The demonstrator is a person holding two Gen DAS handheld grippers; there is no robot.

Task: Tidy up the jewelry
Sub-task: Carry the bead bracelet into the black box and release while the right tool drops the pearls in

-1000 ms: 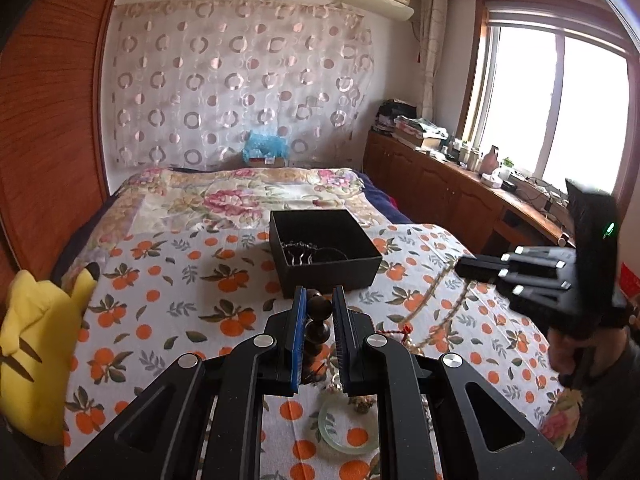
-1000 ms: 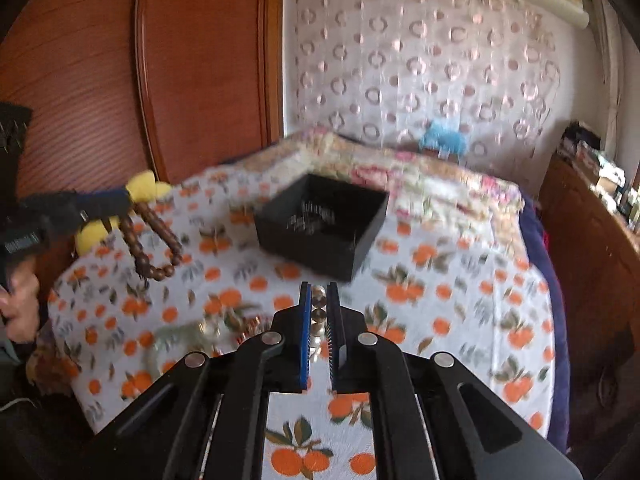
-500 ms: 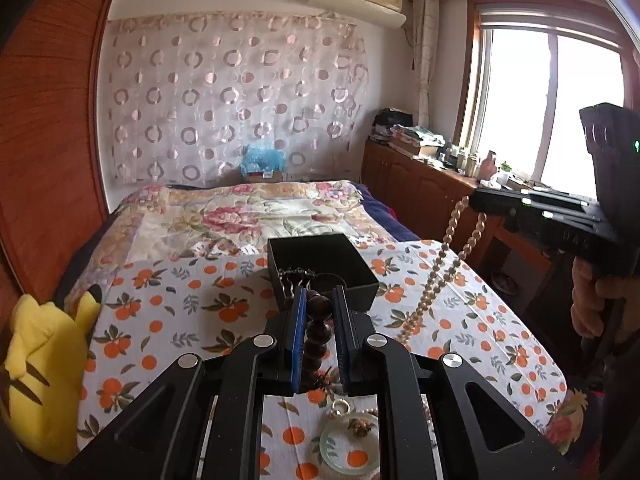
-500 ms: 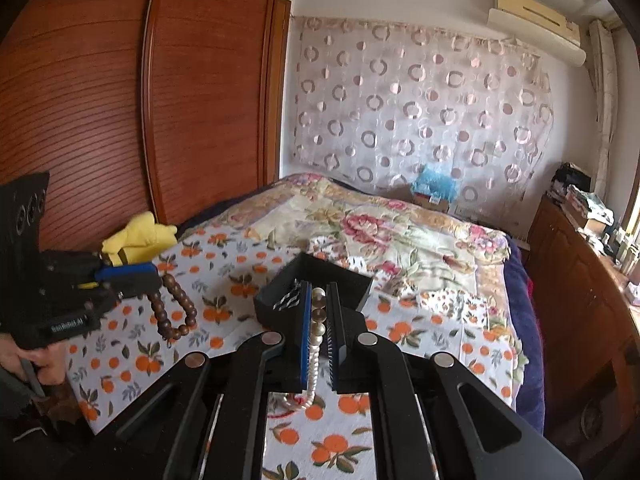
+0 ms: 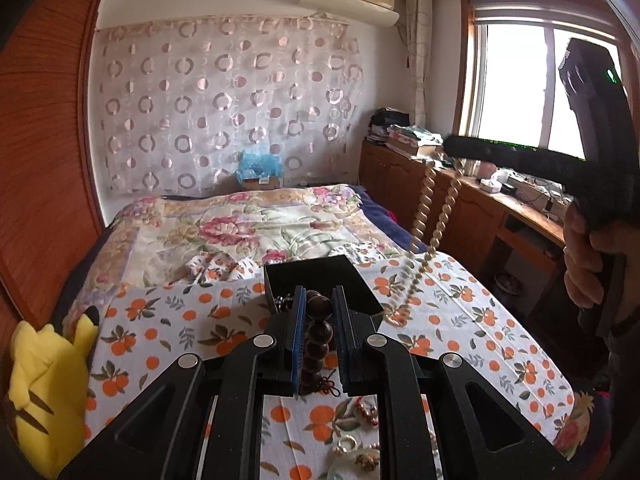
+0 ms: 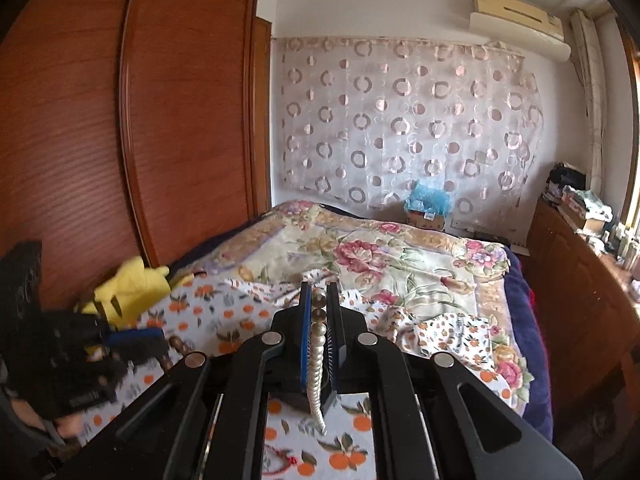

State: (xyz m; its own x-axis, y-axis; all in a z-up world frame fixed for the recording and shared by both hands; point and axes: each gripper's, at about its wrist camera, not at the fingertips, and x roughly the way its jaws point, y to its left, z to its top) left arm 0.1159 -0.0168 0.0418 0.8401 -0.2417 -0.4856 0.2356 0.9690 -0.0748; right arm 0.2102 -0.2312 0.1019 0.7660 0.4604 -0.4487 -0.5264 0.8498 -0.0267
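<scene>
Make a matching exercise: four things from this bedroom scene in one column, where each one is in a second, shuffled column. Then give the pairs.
Things:
1. wooden beads
2. pearl string
3. black box
4. yellow plush

Places:
A. on the bed by the wardrobe
B. hanging from the right gripper
C. standing on the orange-print cloth
D. pinched in the left gripper

Pairs: 1-D, 2-B, 3-C, 4-A
</scene>
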